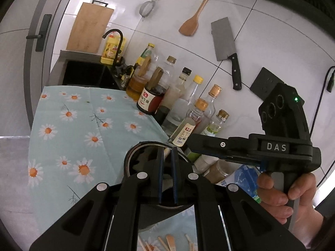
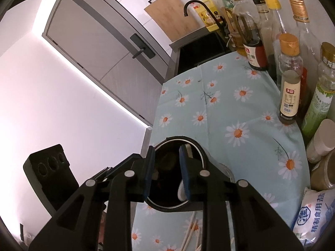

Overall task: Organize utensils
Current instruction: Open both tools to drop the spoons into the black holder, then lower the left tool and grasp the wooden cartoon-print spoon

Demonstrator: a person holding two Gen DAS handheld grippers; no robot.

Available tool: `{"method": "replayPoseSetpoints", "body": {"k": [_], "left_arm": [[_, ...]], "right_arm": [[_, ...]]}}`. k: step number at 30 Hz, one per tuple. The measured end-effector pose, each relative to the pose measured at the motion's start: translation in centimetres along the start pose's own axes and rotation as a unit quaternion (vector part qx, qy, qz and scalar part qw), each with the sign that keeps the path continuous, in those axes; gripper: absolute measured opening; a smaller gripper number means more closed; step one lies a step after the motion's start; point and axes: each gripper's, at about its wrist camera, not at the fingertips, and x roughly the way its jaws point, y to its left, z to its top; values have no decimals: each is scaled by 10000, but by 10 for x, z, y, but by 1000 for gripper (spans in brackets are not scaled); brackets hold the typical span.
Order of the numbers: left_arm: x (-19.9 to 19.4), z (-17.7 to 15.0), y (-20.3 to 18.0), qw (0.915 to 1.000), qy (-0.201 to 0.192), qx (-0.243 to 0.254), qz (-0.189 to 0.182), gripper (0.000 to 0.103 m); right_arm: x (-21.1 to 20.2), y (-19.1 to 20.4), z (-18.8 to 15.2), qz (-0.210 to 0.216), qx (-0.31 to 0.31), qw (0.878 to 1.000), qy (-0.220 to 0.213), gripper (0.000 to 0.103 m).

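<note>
While both grippers hang over the one round black holder [image 1: 134,159] on the daisy-print cloth [image 1: 83,115], the count of things is easy enough to take. Two grippers, one holder, and a row of about ten bottles [image 1: 182,96] along the tiled wall. On that wall hang one cleaver [image 1: 225,41], one wooden spatula [image 1: 192,24] and one small strainer [image 1: 147,8]. One wooden cutting board [image 1: 89,29] leans behind the sink [image 1: 83,74].

The left gripper [image 1: 167,168] is clenched on a pale wooden stick [image 1: 166,152], which shows just above its blue pads [image 1: 160,171] over the mouth of the holder. The right gripper [image 2: 166,169] stands with its jaws parted above the same opening; a white rounded piece [image 2: 181,190] sits against the inside of its right-hand pad [image 2: 185,167], and I cannot tell whether it is pinched. A hand [image 1: 286,194] grips the right gripper's handle in the left view.

Inside, the holder is dark; a brownish shape lies within, too dim to name. A metal ring runs round its rim.

More pale wooden sticks [image 2: 191,232] lie loose on the cloth on the near side of the holder, several of them, thin and light, some flat-ended [image 1: 170,241]. A bag of salt [image 2: 314,215] and two jars [image 2: 322,169] stand at the right edge.
</note>
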Motion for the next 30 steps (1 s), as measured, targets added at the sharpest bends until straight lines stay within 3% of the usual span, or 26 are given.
{"method": "replayPoseSetpoints", "body": {"k": [13, 23, 25, 30], "left_arm": [[-26, 0, -18, 9999, -77, 119, -29, 7], [-48, -27, -50, 9971, 351, 680, 34, 7], [-51, -33, -53, 9967, 414, 695, 57, 21], [-54, -56, -58, 9950, 699, 709, 112, 21]], "right_arm": [[-27, 8, -11, 18, 11, 9999, -141, 28], [-63, 3, -46, -177, 53, 9998, -50, 33], [-68, 2, -55, -189, 53, 9998, 2, 33], [-76, -6, -81, -255, 102, 9993, 243, 38]]}}
